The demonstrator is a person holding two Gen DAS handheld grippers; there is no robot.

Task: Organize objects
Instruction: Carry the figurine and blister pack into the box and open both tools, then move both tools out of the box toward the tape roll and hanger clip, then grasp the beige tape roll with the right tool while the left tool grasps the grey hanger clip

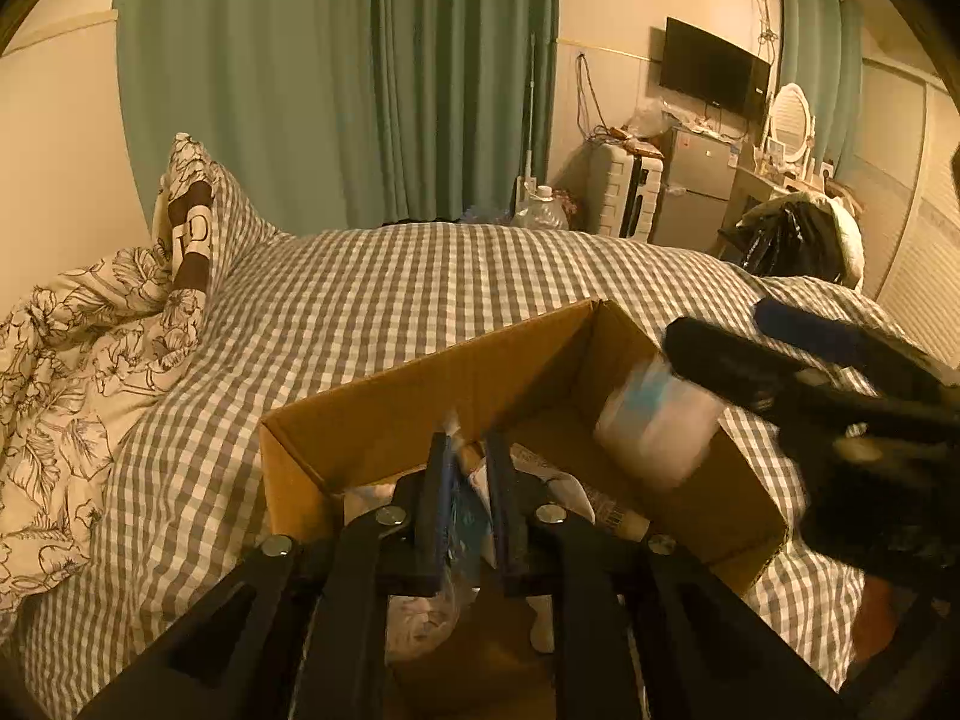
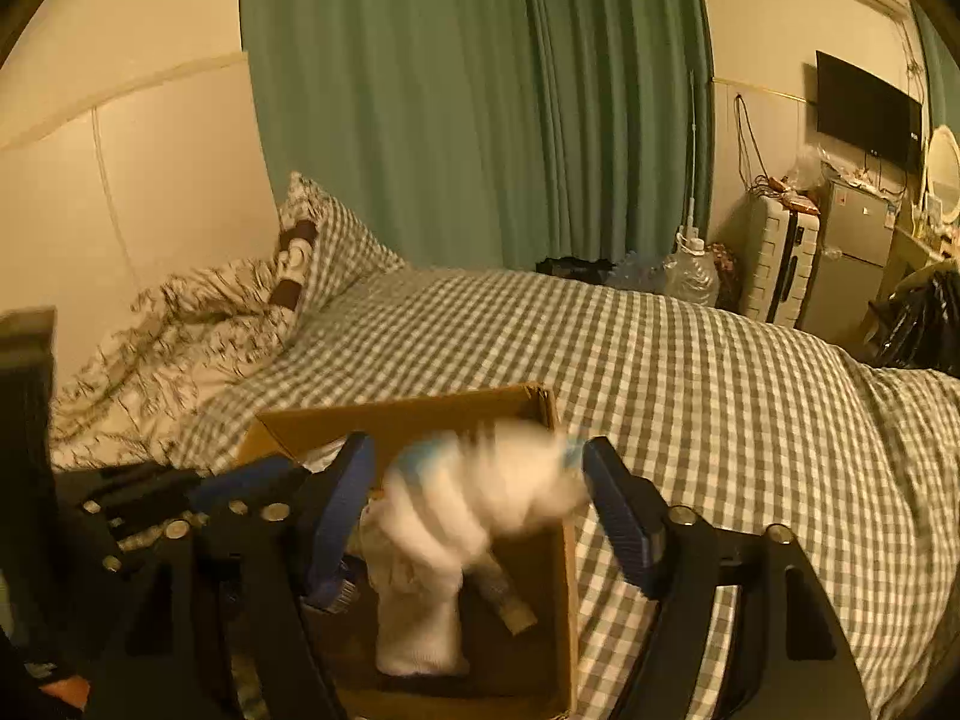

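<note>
An open cardboard box (image 1: 372,414) sits on the checked bed; it also shows in the right wrist view (image 2: 564,600). My left gripper (image 1: 468,450) is over the box's near side, shut on a thin clear plastic packet (image 1: 462,516). My right gripper (image 2: 480,468) is open over the box. A blurred white and blue container (image 2: 480,498) is between its spread fingers, apparently dropping; it also shows in the left wrist view (image 1: 660,420). A white sock (image 2: 420,630) and a tube (image 1: 600,504) lie inside the box.
The grey checked bedspread (image 1: 390,300) surrounds the box. A floral duvet (image 1: 66,396) is heaped at the left. Green curtains, a suitcase (image 1: 624,192), a small fridge and a black bag (image 1: 786,240) stand beyond the bed.
</note>
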